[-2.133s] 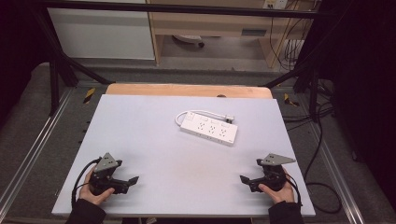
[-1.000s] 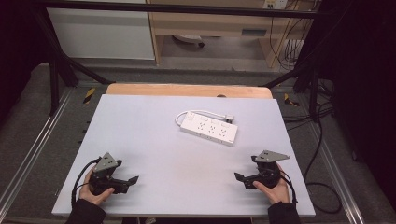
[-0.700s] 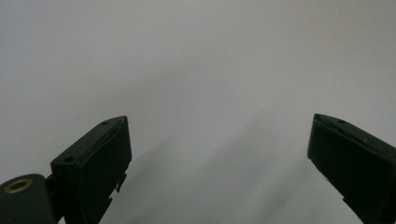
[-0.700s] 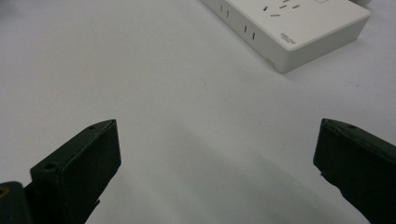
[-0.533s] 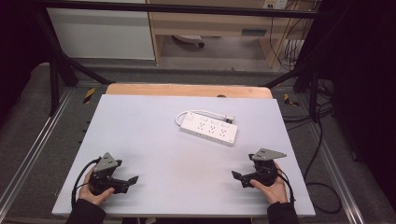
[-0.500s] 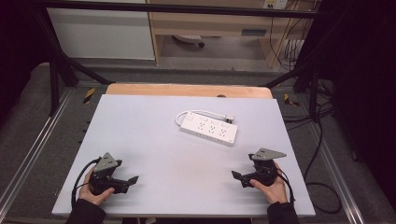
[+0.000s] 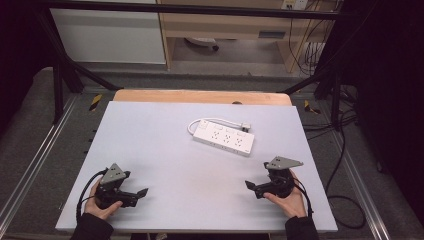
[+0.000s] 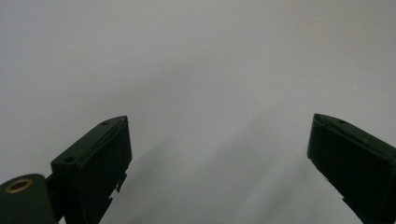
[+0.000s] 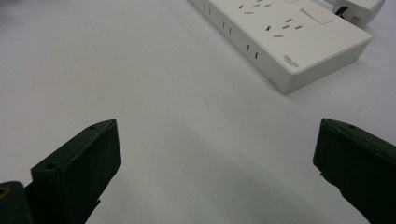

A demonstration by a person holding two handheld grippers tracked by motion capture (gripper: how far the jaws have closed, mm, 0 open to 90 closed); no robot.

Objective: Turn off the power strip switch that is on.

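Your right claw (image 7: 256, 187) is wide and empty; the power strip (image 7: 223, 136) lies flat at its 11 o'clock, mid-worktop (image 7: 170, 150). It looks stiff, light and slick, so pinch across its narrow sides. Your left claw (image 7: 135, 195) is wide too.

Pale tabletop (image 7: 165, 145), wood edge behind; grey floor (image 7: 30, 130); white cabinet (image 7: 107, 35); dim surroundings.

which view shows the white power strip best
The high view: the whole power strip lies flat on the table, its cord looping at its far side. The right gripper view has part of it close up, sockets and one end, cut off at the top edge. The left gripper view looks onto bare table.
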